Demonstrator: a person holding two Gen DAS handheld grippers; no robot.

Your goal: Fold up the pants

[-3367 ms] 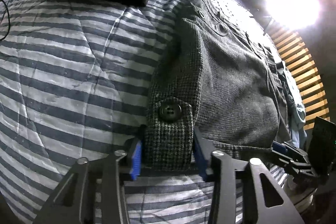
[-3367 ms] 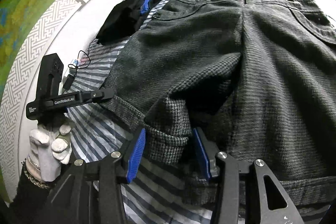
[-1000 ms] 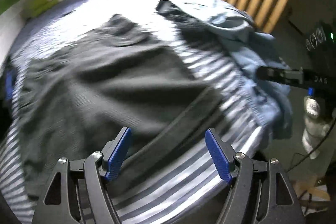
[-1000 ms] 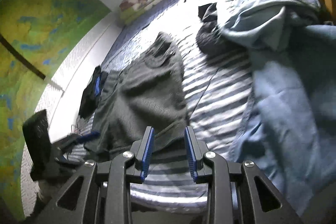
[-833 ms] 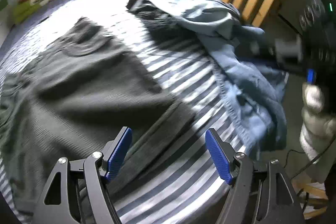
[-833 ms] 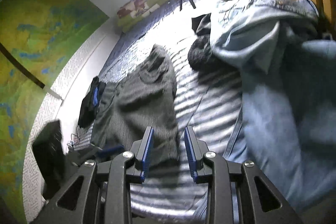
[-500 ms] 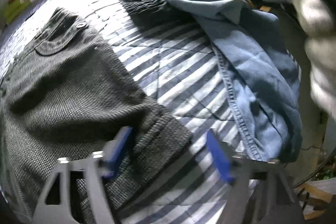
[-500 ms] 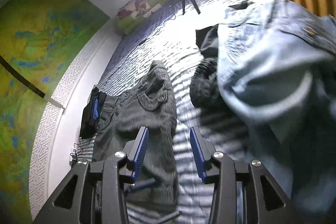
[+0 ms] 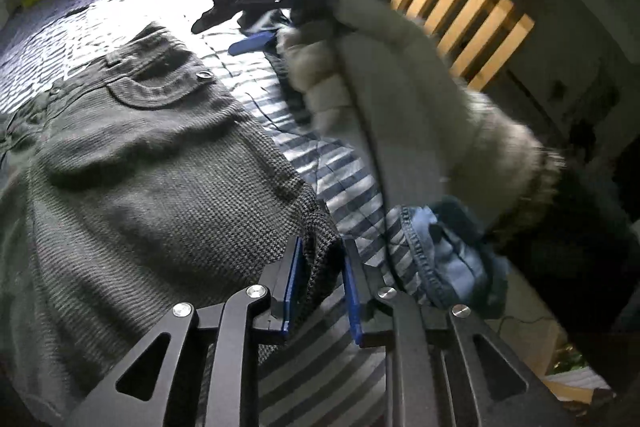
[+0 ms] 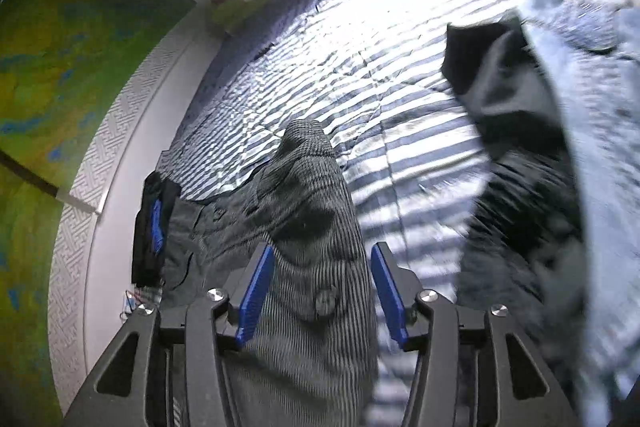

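Note:
Grey tweed pants [image 9: 152, 163] lie flat on the striped bed, folded lengthwise, with a buttoned pocket towards the far end. My left gripper [image 9: 320, 287] is shut on the near right corner of the leg hem, and the fabric bunches between its blue pads. In the right wrist view the pants [image 10: 312, 195] stretch away from me. My right gripper [image 10: 322, 291] hangs open over their near part, a button showing between its fingers. A gloved hand [image 9: 400, 99] holds that gripper above the pants' right side.
A blue denim garment [image 9: 448, 267] and a dark one [image 10: 500, 87] are heaped on the right of the striped bedding [image 10: 360, 59]. A folded black item [image 10: 150, 231] lies by the wall on the left. A slatted wooden headboard [image 9: 460, 11] stands behind.
The left gripper has come down to the hem corner and shut on it. The right gripper has swung from the denim pile to above the pants and has opened wider.

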